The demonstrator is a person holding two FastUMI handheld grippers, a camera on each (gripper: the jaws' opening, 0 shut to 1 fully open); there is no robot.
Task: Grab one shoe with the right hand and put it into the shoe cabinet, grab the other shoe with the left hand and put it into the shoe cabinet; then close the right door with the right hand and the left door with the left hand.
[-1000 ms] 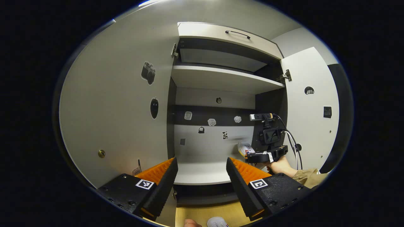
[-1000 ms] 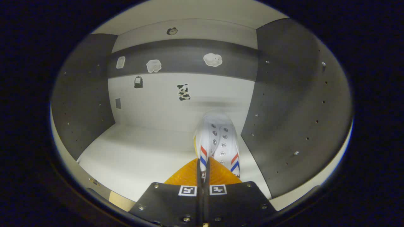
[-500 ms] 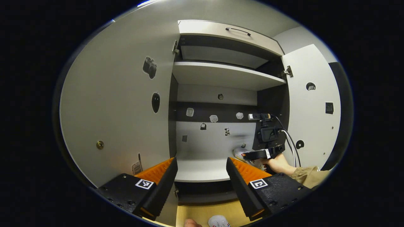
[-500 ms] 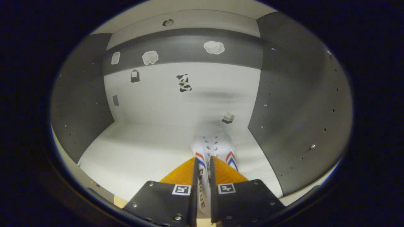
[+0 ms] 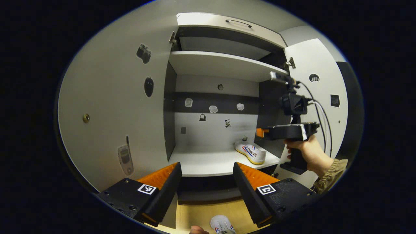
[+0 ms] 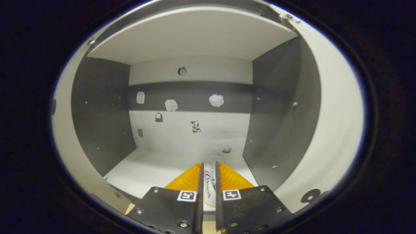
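A white shoe point(image 5: 250, 152) with red and blue stripes lies on the right side of the shoe cabinet's lower shelf point(image 5: 208, 164), close to the dark right wall. My right gripper point(image 5: 260, 132), held by a hand, hovers above and just outside that shoe without touching it. In the right gripper view, my right gripper point(image 6: 208, 165) is open by a narrow gap, through which the shoe point(image 6: 209, 187) shows below. The other shoe point(image 5: 222, 225) sits on the wooden floor under my left gripper point(image 5: 206, 177), which is open and holds nothing.
Both cabinet doors stand wide open: the left door point(image 5: 113, 107) with a brass knob point(image 5: 86, 117), the right door point(image 5: 320, 97) behind the hand. An upper shelf point(image 5: 221, 63) and a drawer point(image 5: 227, 26) sit above. Stickers dot the back wall.
My right gripper opened, let go of the shoe on the lower shelf, then drew back and up out of the cabinet. My left gripper stayed open, its view tilting slightly.
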